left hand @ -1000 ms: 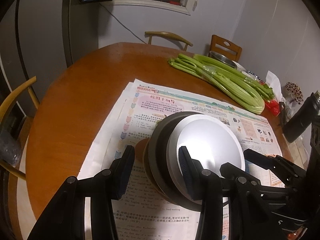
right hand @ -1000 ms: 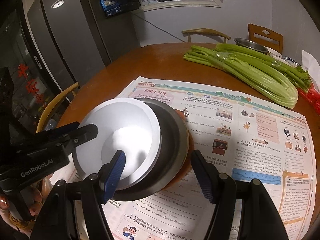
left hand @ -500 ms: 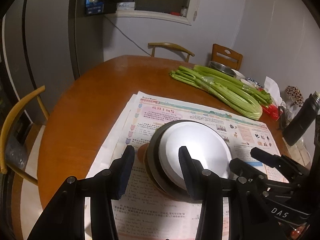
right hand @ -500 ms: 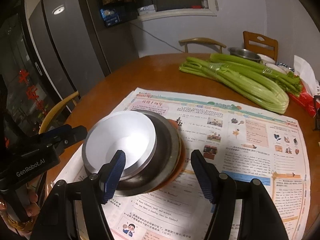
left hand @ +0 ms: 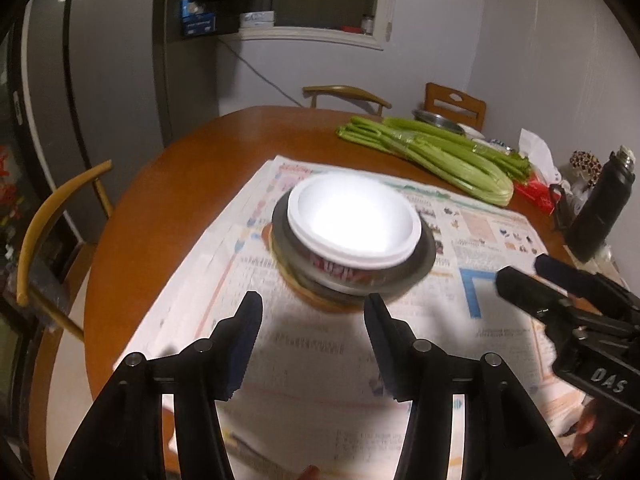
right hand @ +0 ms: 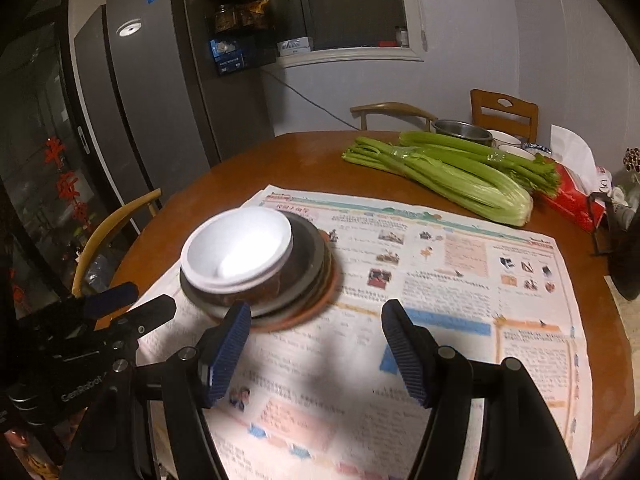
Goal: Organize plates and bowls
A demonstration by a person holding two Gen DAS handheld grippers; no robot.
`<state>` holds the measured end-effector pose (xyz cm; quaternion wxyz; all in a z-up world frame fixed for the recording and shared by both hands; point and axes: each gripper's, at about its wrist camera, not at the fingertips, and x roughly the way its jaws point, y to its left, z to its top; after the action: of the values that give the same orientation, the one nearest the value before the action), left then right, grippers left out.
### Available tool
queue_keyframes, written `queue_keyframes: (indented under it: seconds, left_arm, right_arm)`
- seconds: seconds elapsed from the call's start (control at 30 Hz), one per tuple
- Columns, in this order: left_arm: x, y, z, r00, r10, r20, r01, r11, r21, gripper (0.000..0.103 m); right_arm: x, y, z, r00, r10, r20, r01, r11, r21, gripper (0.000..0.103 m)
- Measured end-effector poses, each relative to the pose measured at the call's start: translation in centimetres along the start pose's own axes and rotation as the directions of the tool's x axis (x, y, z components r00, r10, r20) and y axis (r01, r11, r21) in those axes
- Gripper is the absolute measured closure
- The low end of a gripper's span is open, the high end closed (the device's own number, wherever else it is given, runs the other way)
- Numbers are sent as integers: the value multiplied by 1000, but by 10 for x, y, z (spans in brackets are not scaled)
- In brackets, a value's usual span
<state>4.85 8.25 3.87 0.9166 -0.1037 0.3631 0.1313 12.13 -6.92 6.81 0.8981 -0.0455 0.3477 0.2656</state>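
Currently, left to right: my left claw [left hand: 312, 316], jaws opening, nothing between them; stack on the newspaper [left hand: 500, 240], white bowl [left hand: 354, 220] in a dark plate [left hand: 426, 258], dead ahead of it and just apart; my right claw [right hand: 316, 330], spread and empty, stack ahead to its left. Left sits nearer.
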Motion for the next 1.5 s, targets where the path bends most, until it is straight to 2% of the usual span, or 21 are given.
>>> queue_keyframes:
  seconds: [0.17,0.3,0.43,0.67,1.03,1.5]
  left_arm:
    - [-13,-7,-17,999,45,9,-45,999,-4,46]
    - [-19,-15,-31,999,43,2,-43,999,-2,40]
    - [-20,-19,-38,999,43,-4,-43,999,2,39]
    - [-19,-22,-48,999,35,-22,-35,999,1,39]
    - [-11,-30,-57,998,32,-61,-30,999,31,39]
    - [-14,-30,-58,998,23,-62,-20,999,42,39]
  right_arm:
    - [-17,-1,-17,1000,-4,6,4,1000,0,34]
    - [-24,2,-30,1000,10,-13,-10,1000,-3,34]
    - [-32,5,-44,999,21,-27,-21,999,-25,35]
    - [-36,-4,-64,999,-8,-47,8,1000,-10,34]
    - [-39,-6,-74,999,3,-53,-3,1000,7,34]
    - [-41,0,-75,999,-3,-48,2,1000,-9,34]
